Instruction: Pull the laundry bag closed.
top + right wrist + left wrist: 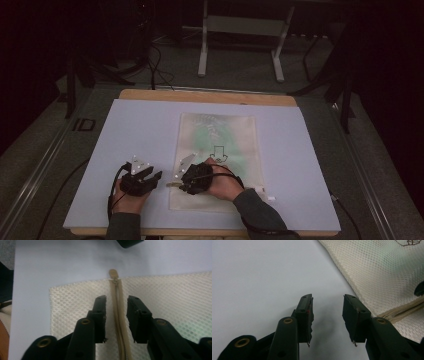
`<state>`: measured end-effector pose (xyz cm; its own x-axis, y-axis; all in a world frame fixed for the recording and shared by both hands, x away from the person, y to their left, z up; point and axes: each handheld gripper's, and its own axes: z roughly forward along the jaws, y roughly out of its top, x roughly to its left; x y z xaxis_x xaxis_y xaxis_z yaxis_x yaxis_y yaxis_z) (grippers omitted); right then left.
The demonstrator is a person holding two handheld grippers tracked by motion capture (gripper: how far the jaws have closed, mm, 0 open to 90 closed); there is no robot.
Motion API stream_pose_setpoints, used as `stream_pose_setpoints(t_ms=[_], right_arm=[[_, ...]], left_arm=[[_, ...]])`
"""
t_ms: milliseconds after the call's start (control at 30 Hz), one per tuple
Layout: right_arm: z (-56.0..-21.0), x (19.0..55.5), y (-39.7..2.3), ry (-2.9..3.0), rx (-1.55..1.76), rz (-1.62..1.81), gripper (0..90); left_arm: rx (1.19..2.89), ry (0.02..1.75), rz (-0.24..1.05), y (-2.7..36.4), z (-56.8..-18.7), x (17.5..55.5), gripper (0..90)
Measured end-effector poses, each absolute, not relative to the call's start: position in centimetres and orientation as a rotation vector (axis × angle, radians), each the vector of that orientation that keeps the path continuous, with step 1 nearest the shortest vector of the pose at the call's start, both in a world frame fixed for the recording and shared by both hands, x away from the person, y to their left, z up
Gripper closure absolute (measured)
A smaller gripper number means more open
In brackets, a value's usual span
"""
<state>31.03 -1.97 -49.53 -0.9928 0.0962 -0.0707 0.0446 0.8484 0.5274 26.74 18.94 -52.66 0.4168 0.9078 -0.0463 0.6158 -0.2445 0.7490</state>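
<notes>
A cream mesh bag point(220, 145) with a green print lies flat on the white sheet point(125, 130). Its beige zipper point(117, 307) runs along the near edge and ends in a pull tab point(113, 273) at the bag's left corner. My right gripper point(172, 183) points left over that corner. In the right gripper view its jaws point(116, 300) stand on either side of the zipper with a gap on both sides. My left gripper point(152, 175) rests just left of the bag, open point(328, 300) over bare sheet, with the mesh point(387, 272) at its right.
The sheet covers a wooden tabletop point(210, 96) with wide bare room to the left and right of the bag. A metal stand point(240, 25) and cables point(155, 65) are on the floor beyond the far edge.
</notes>
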Motion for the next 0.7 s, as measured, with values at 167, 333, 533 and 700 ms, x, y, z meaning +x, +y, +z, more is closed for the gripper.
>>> stream_pose_setpoints(t_ms=[167, 333, 533, 700], right_arm=[[-49.6, 31.0, -1.2, 2.932, 0.099, 0.835, 74.7], [-49.9, 31.0, -0.2, 2.945, 0.08, 0.832, 78.5], [-50.2, 31.2, 0.7, 2.947, 0.087, 0.844, 77.5], [-50.3, 31.4, 1.4, 2.946, 0.09, 0.857, 77.6]], left_arm=[[1.963, 1.293, 0.528, 19.0, -52.6, 26.7, 59.3], [1.954, 1.301, 0.526, 19.2, -52.6, 26.7, 59.3], [1.942, 1.312, 0.529, 19.5, -52.6, 26.7, 59.3], [1.937, 1.317, 0.531, 19.6, -52.5, 26.7, 59.3]])
